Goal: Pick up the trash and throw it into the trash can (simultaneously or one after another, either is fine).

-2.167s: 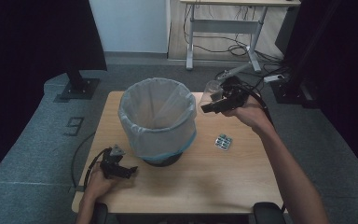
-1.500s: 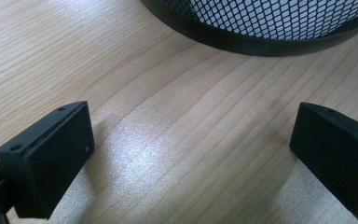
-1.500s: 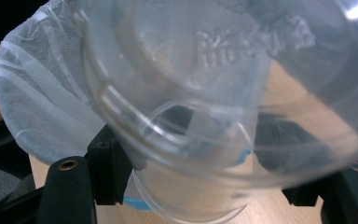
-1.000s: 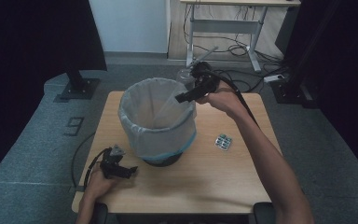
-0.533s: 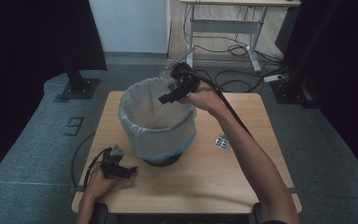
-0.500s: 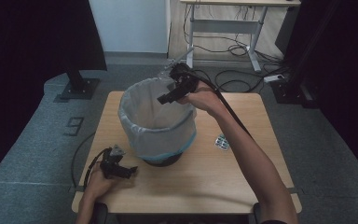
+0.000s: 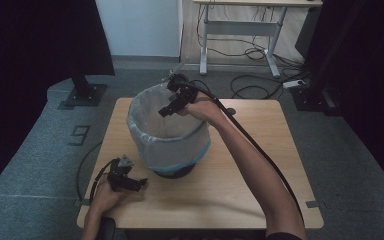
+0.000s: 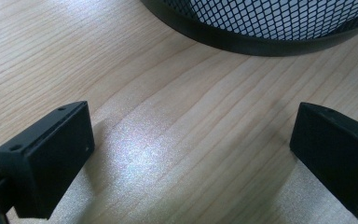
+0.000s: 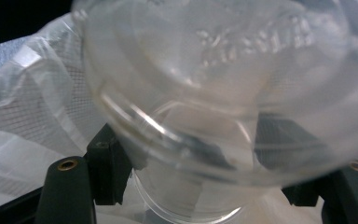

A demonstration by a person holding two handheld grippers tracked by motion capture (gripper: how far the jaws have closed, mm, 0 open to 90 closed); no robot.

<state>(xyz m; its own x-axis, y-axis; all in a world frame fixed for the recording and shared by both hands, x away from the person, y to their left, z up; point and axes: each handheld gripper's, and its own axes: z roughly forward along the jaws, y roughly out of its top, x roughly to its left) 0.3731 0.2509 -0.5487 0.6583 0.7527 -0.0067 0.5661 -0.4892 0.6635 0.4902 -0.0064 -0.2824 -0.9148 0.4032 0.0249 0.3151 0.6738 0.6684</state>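
A black mesh bin [image 7: 170, 152] with a white liner [image 7: 139, 112] stands mid-table. My right gripper [image 7: 165, 111] reaches over the bin's far rim, above its opening. In the right gripper view it [image 9: 191, 154] is shut on a clear plastic cup [image 9: 214, 93], which lies tilted between the jaws with the liner [image 9: 28, 102] behind it. My left gripper [image 7: 141, 183] rests low on the wooden table [image 7: 240, 185] at the front left, close to the bin's foot. Its jaws stand wide open [image 8: 191, 154] with bare wood between them, and the bin's black base ring [image 8: 242, 41] lies just ahead.
The table ends close behind the bin and just in front of my left hand. On the floor beyond are a white desk frame [image 7: 240, 25], loose cables [image 7: 252, 90] and a black stand base [image 7: 82, 94]. Dark curtains hang on both sides.
My right gripper has carried the cup leftwards, from beside the bin's right rim to over its opening, sinking a little. The left gripper has stayed put.
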